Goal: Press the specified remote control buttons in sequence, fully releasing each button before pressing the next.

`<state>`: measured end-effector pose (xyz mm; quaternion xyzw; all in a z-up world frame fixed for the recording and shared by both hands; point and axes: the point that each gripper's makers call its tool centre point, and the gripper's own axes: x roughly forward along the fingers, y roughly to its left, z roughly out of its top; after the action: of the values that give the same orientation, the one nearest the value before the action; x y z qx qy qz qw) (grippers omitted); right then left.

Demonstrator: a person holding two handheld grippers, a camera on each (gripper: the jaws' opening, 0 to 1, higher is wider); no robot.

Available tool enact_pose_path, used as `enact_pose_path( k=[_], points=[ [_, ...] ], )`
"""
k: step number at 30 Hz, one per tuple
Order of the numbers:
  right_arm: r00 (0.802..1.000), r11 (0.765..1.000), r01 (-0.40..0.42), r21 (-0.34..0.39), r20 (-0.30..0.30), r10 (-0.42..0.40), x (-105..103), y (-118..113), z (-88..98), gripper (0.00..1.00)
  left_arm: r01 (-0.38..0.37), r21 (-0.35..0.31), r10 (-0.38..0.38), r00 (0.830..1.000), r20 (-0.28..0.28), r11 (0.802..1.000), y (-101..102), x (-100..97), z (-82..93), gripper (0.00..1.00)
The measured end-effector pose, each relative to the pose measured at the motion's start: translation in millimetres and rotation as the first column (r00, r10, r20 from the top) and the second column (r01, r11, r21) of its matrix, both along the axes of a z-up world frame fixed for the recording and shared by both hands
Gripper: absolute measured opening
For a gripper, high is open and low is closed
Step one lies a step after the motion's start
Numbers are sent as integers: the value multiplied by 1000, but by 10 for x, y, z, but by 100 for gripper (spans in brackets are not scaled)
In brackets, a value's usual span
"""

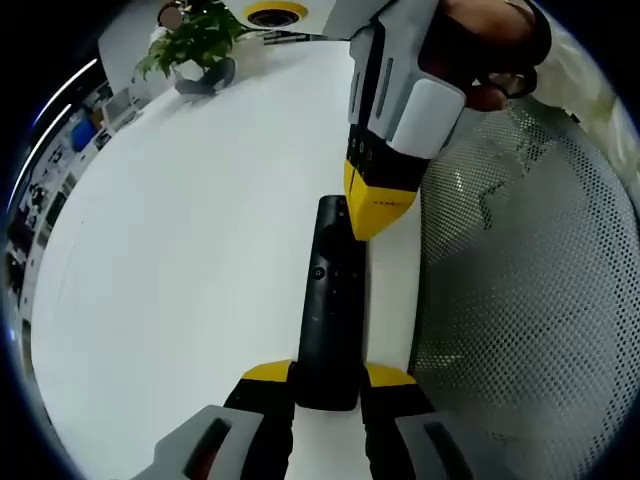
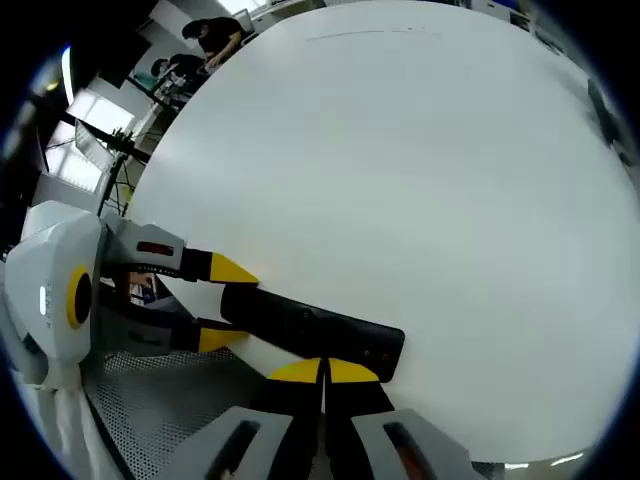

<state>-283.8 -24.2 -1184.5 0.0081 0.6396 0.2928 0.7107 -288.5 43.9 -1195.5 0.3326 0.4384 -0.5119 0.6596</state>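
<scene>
In the left gripper view, the left gripper (image 1: 328,385) rises from the bottom with its two yellow-tipped jaws closed against either side of the near end of a black remote control (image 1: 331,300), clamping it; the remote runs straight away from the camera along the edge of the white table (image 1: 180,260), its button face up. Just past the middle of the remote, the right gripper (image 1: 377,212) comes down from the upper right, tilted steeply, its yellow tips drawn together to a single point that rests at the far right edge of the remote; a person's hand (image 1: 487,60) wraps the grey body above. Small markings show on the remote's face and on the yellow tip, too blurred to read. In the right gripper view, the right gripper (image 2: 322,372) has its jaws pressed flat together with nothing between them, tips at the remote control (image 2: 310,328), which lies crosswise with the left gripper (image 2: 225,300) pinching its left end. To the right in the left gripper view lies grey mesh (image 1: 540,300). Farther off on the table stands a potted plant (image 1: 196,50).
</scene>
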Motion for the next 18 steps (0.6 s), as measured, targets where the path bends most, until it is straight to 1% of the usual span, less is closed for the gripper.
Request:
enact_pose_path(
  k=[2, 5, 11, 15, 18],
  points=[
    [1000, 1000, -11, -7, -21, 11, -8, 11, -44, 0, -1, -2, 1, 1000, 1, 1000, -2, 1, 0, 25],
    [1000, 1000, -23, -17, -18, 22, -9, 2, -47, 0, -1, -5, 1, 1000, 2, 1000, -2, -1, 2, 25],
    [999, 999, -21, -29, -25, 20, -6, -4, -70, 0, 8, 6, -8, 1000, 3, 1000, -8, -1, 0, 25],
    [998, 996, -62, -66, -20, 61, -9, 6, -93, 0, 12, 10, -12, 1000, 3, 1000, -7, -1, 0, 25],
    [997, 994, -77, -76, -26, 76, -14, 8, -92, 0, 13, 9, -13, 1000, 2, 1000, -8, -1, 0, 25]
  ],
)
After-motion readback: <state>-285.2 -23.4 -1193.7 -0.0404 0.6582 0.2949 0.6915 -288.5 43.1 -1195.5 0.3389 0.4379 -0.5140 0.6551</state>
